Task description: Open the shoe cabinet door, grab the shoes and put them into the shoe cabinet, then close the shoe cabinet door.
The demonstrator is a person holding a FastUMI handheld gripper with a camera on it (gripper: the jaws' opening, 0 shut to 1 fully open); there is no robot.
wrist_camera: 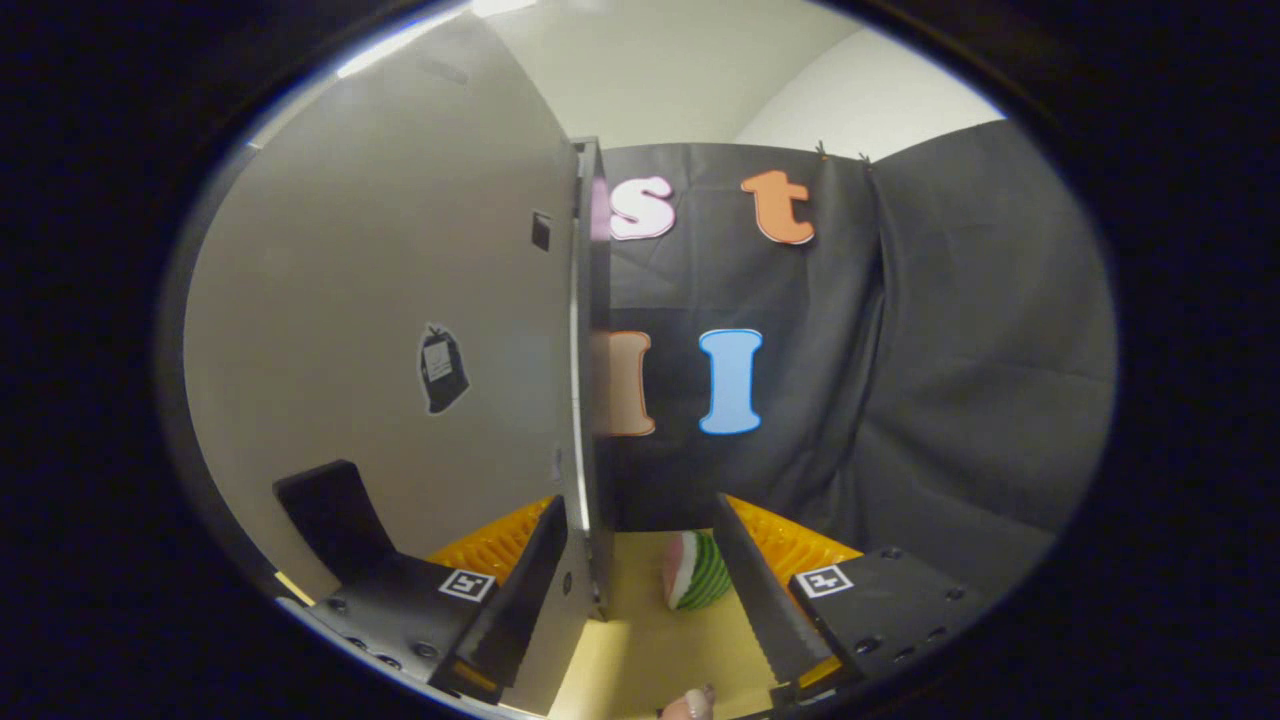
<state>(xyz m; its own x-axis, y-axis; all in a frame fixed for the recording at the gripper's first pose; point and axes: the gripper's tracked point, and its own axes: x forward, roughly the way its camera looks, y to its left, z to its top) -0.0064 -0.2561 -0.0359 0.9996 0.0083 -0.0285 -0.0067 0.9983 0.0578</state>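
1. Door (400, 330) of the cabinet stands edge-on just ahead of my gripper (640, 590), its free edge (590, 400) running down between the fingers, close against the left one
2. My fingers are spread wide and hold nothing; the left finger (520, 590) sits on the panel side of the edge, the right finger (760, 590) well clear of it
3. Shoes I cannot make out from here, so I judge the work is on the door step, opening or closing I cannot tell
4. Risk one: if I push forward, the left finger could jam against the panel or scrape its edge, because there is hardly any gap there
5. Risk two: a swing of the door toward the right would sweep across the bench (650, 650) and could knock the watermelon slice (697, 570) lying just beyond the fingers, near the door's lower corner
6. Risk three: a fingertip (690, 705) shows at the near bench edge, below the fingers; it could get pinched if I drop
7. Open room lies right of the door edge, toward the cloth wall (950, 350); left is blocked by the panel
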